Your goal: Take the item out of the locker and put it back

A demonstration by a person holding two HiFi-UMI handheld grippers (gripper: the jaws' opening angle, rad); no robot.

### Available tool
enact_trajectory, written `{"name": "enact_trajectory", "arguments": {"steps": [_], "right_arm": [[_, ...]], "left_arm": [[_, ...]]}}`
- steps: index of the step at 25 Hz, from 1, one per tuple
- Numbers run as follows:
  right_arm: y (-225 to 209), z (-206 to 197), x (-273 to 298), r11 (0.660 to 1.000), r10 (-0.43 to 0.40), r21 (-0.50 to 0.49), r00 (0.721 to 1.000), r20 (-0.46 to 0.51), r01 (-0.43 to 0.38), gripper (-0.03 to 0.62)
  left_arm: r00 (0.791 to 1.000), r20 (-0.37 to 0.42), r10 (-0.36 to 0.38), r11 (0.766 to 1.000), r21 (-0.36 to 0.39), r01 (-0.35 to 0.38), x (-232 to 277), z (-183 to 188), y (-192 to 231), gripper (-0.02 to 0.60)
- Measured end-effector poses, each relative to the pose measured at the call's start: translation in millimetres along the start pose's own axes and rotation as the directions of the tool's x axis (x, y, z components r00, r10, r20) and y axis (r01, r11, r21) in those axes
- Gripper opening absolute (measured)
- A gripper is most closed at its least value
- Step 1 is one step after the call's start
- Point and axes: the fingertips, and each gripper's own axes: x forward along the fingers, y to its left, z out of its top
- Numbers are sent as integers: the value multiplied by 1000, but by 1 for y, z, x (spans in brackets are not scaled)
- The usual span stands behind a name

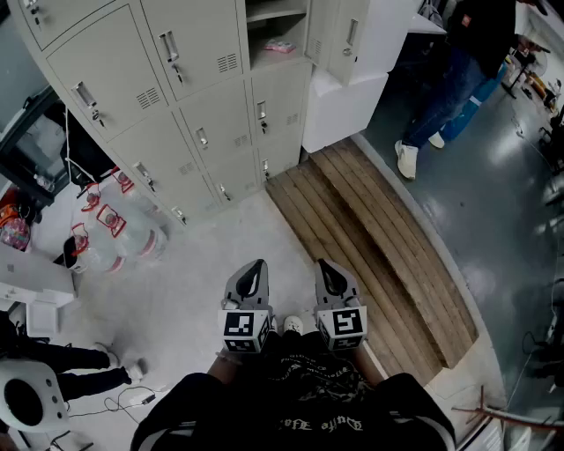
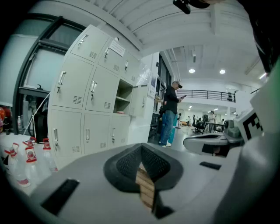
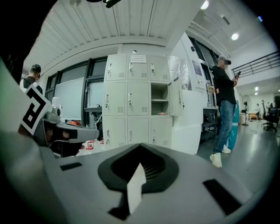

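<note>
Pink item (image 1: 280, 47) in the open locker compartment (image 1: 295, 31): too small to identify.

Two hand-held grippers (image 1: 256, 265) (image 1: 324, 265), one locker bank (image 1: 176, 88), one pink item (image 1: 280, 47)

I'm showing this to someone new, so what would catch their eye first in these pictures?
Probably the left gripper and right gripper, side by side, both shut and empty, low in the head view. Beyond them stands a pale locker bank with one open compartment holding a pink item, and a wooden platform lies at right.
</note>
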Motion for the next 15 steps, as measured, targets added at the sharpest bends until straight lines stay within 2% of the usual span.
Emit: {"name": "enact_trajectory", "arguments": {"steps": [10,15], "right_arm": [[11,2,14,1000,-10,14,1000,29,10,3],[13,7,18,997,-44,71,998,54,40,5]], "left_arm": [[999,26,-23,1000,19,23,5,6,14,6],[999,33,-41,999,25,40,4,10,23,6]]}}
